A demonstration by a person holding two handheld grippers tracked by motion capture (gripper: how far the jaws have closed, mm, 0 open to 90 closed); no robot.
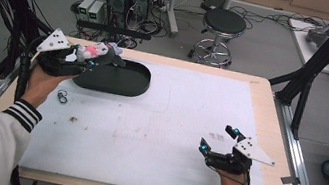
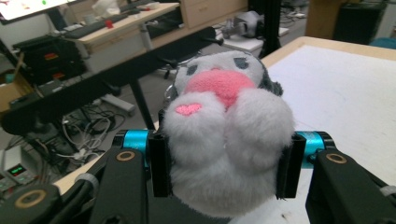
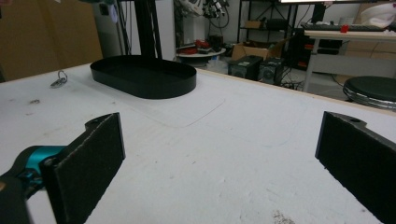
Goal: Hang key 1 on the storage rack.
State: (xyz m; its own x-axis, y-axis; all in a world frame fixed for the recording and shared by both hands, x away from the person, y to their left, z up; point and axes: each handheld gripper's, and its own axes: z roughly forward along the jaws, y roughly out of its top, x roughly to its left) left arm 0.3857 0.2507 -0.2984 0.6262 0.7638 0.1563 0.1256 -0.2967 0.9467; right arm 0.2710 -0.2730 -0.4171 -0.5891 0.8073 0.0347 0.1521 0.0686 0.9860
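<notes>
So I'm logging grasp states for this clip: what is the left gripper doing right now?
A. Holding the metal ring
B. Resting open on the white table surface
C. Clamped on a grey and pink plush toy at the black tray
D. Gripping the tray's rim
C: the left gripper has its jaws pressed into both sides of the plush toy, held at the black tray.
</notes>
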